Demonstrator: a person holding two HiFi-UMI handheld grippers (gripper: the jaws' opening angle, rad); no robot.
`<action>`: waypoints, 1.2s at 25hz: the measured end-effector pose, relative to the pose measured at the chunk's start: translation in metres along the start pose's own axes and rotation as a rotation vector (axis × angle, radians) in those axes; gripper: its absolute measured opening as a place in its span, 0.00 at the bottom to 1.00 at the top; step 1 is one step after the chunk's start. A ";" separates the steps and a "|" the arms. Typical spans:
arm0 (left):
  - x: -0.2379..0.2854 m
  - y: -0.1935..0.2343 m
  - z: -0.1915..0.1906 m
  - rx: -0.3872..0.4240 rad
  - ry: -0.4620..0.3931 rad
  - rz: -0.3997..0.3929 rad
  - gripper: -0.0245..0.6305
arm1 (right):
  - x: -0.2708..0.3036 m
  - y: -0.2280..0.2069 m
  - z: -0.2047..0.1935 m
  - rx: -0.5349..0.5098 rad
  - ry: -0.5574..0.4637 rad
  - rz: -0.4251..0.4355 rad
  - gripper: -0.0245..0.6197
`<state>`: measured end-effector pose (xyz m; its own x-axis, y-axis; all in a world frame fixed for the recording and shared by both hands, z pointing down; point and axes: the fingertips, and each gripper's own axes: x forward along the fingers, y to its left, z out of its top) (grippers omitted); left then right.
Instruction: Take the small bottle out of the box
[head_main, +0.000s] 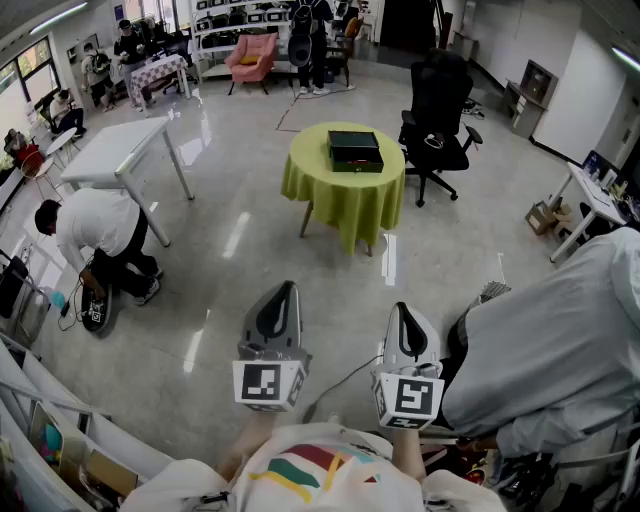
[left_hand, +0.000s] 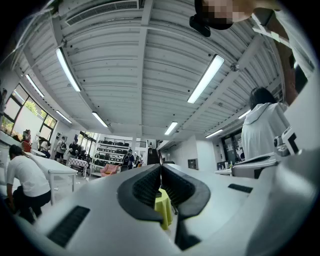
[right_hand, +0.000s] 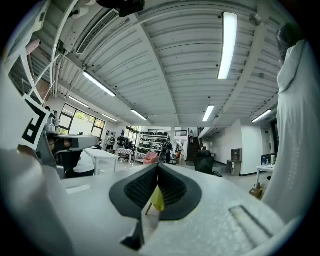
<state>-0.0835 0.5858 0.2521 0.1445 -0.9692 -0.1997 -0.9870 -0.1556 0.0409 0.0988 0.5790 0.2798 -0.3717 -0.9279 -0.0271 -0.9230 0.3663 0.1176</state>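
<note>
Hovering side by side near the person, the left gripper (head_main: 284, 290) and right gripper (head_main: 402, 310) both have their jaws pressed together on nothing. Far ahead, the black box (head_main: 355, 150) sits on the round desk (head_main: 345, 195) draped in yellow-green cloth. No view shows the small bottle.

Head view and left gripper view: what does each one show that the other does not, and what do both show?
Only the head view: the box seen from above, and the black chair beside it.
Only the left gripper view: the ceiling lamps, and the jaws of the left gripper up close, shut with nothing between them.
Both: the yellow table, the white table and the bending person next to it.
</note>
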 end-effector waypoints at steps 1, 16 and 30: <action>-0.001 -0.001 -0.001 0.001 0.004 0.000 0.07 | -0.001 0.000 -0.002 0.000 0.001 0.000 0.04; 0.025 -0.012 -0.013 -0.006 0.018 -0.002 0.07 | 0.011 -0.022 -0.013 0.021 0.000 -0.005 0.04; 0.075 -0.020 -0.025 0.004 -0.001 0.018 0.07 | 0.038 -0.057 -0.024 0.034 -0.015 0.055 0.04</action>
<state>-0.0508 0.5113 0.2605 0.1268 -0.9717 -0.1995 -0.9897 -0.1374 0.0401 0.1396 0.5213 0.2962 -0.4229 -0.9054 -0.0364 -0.9040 0.4189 0.0852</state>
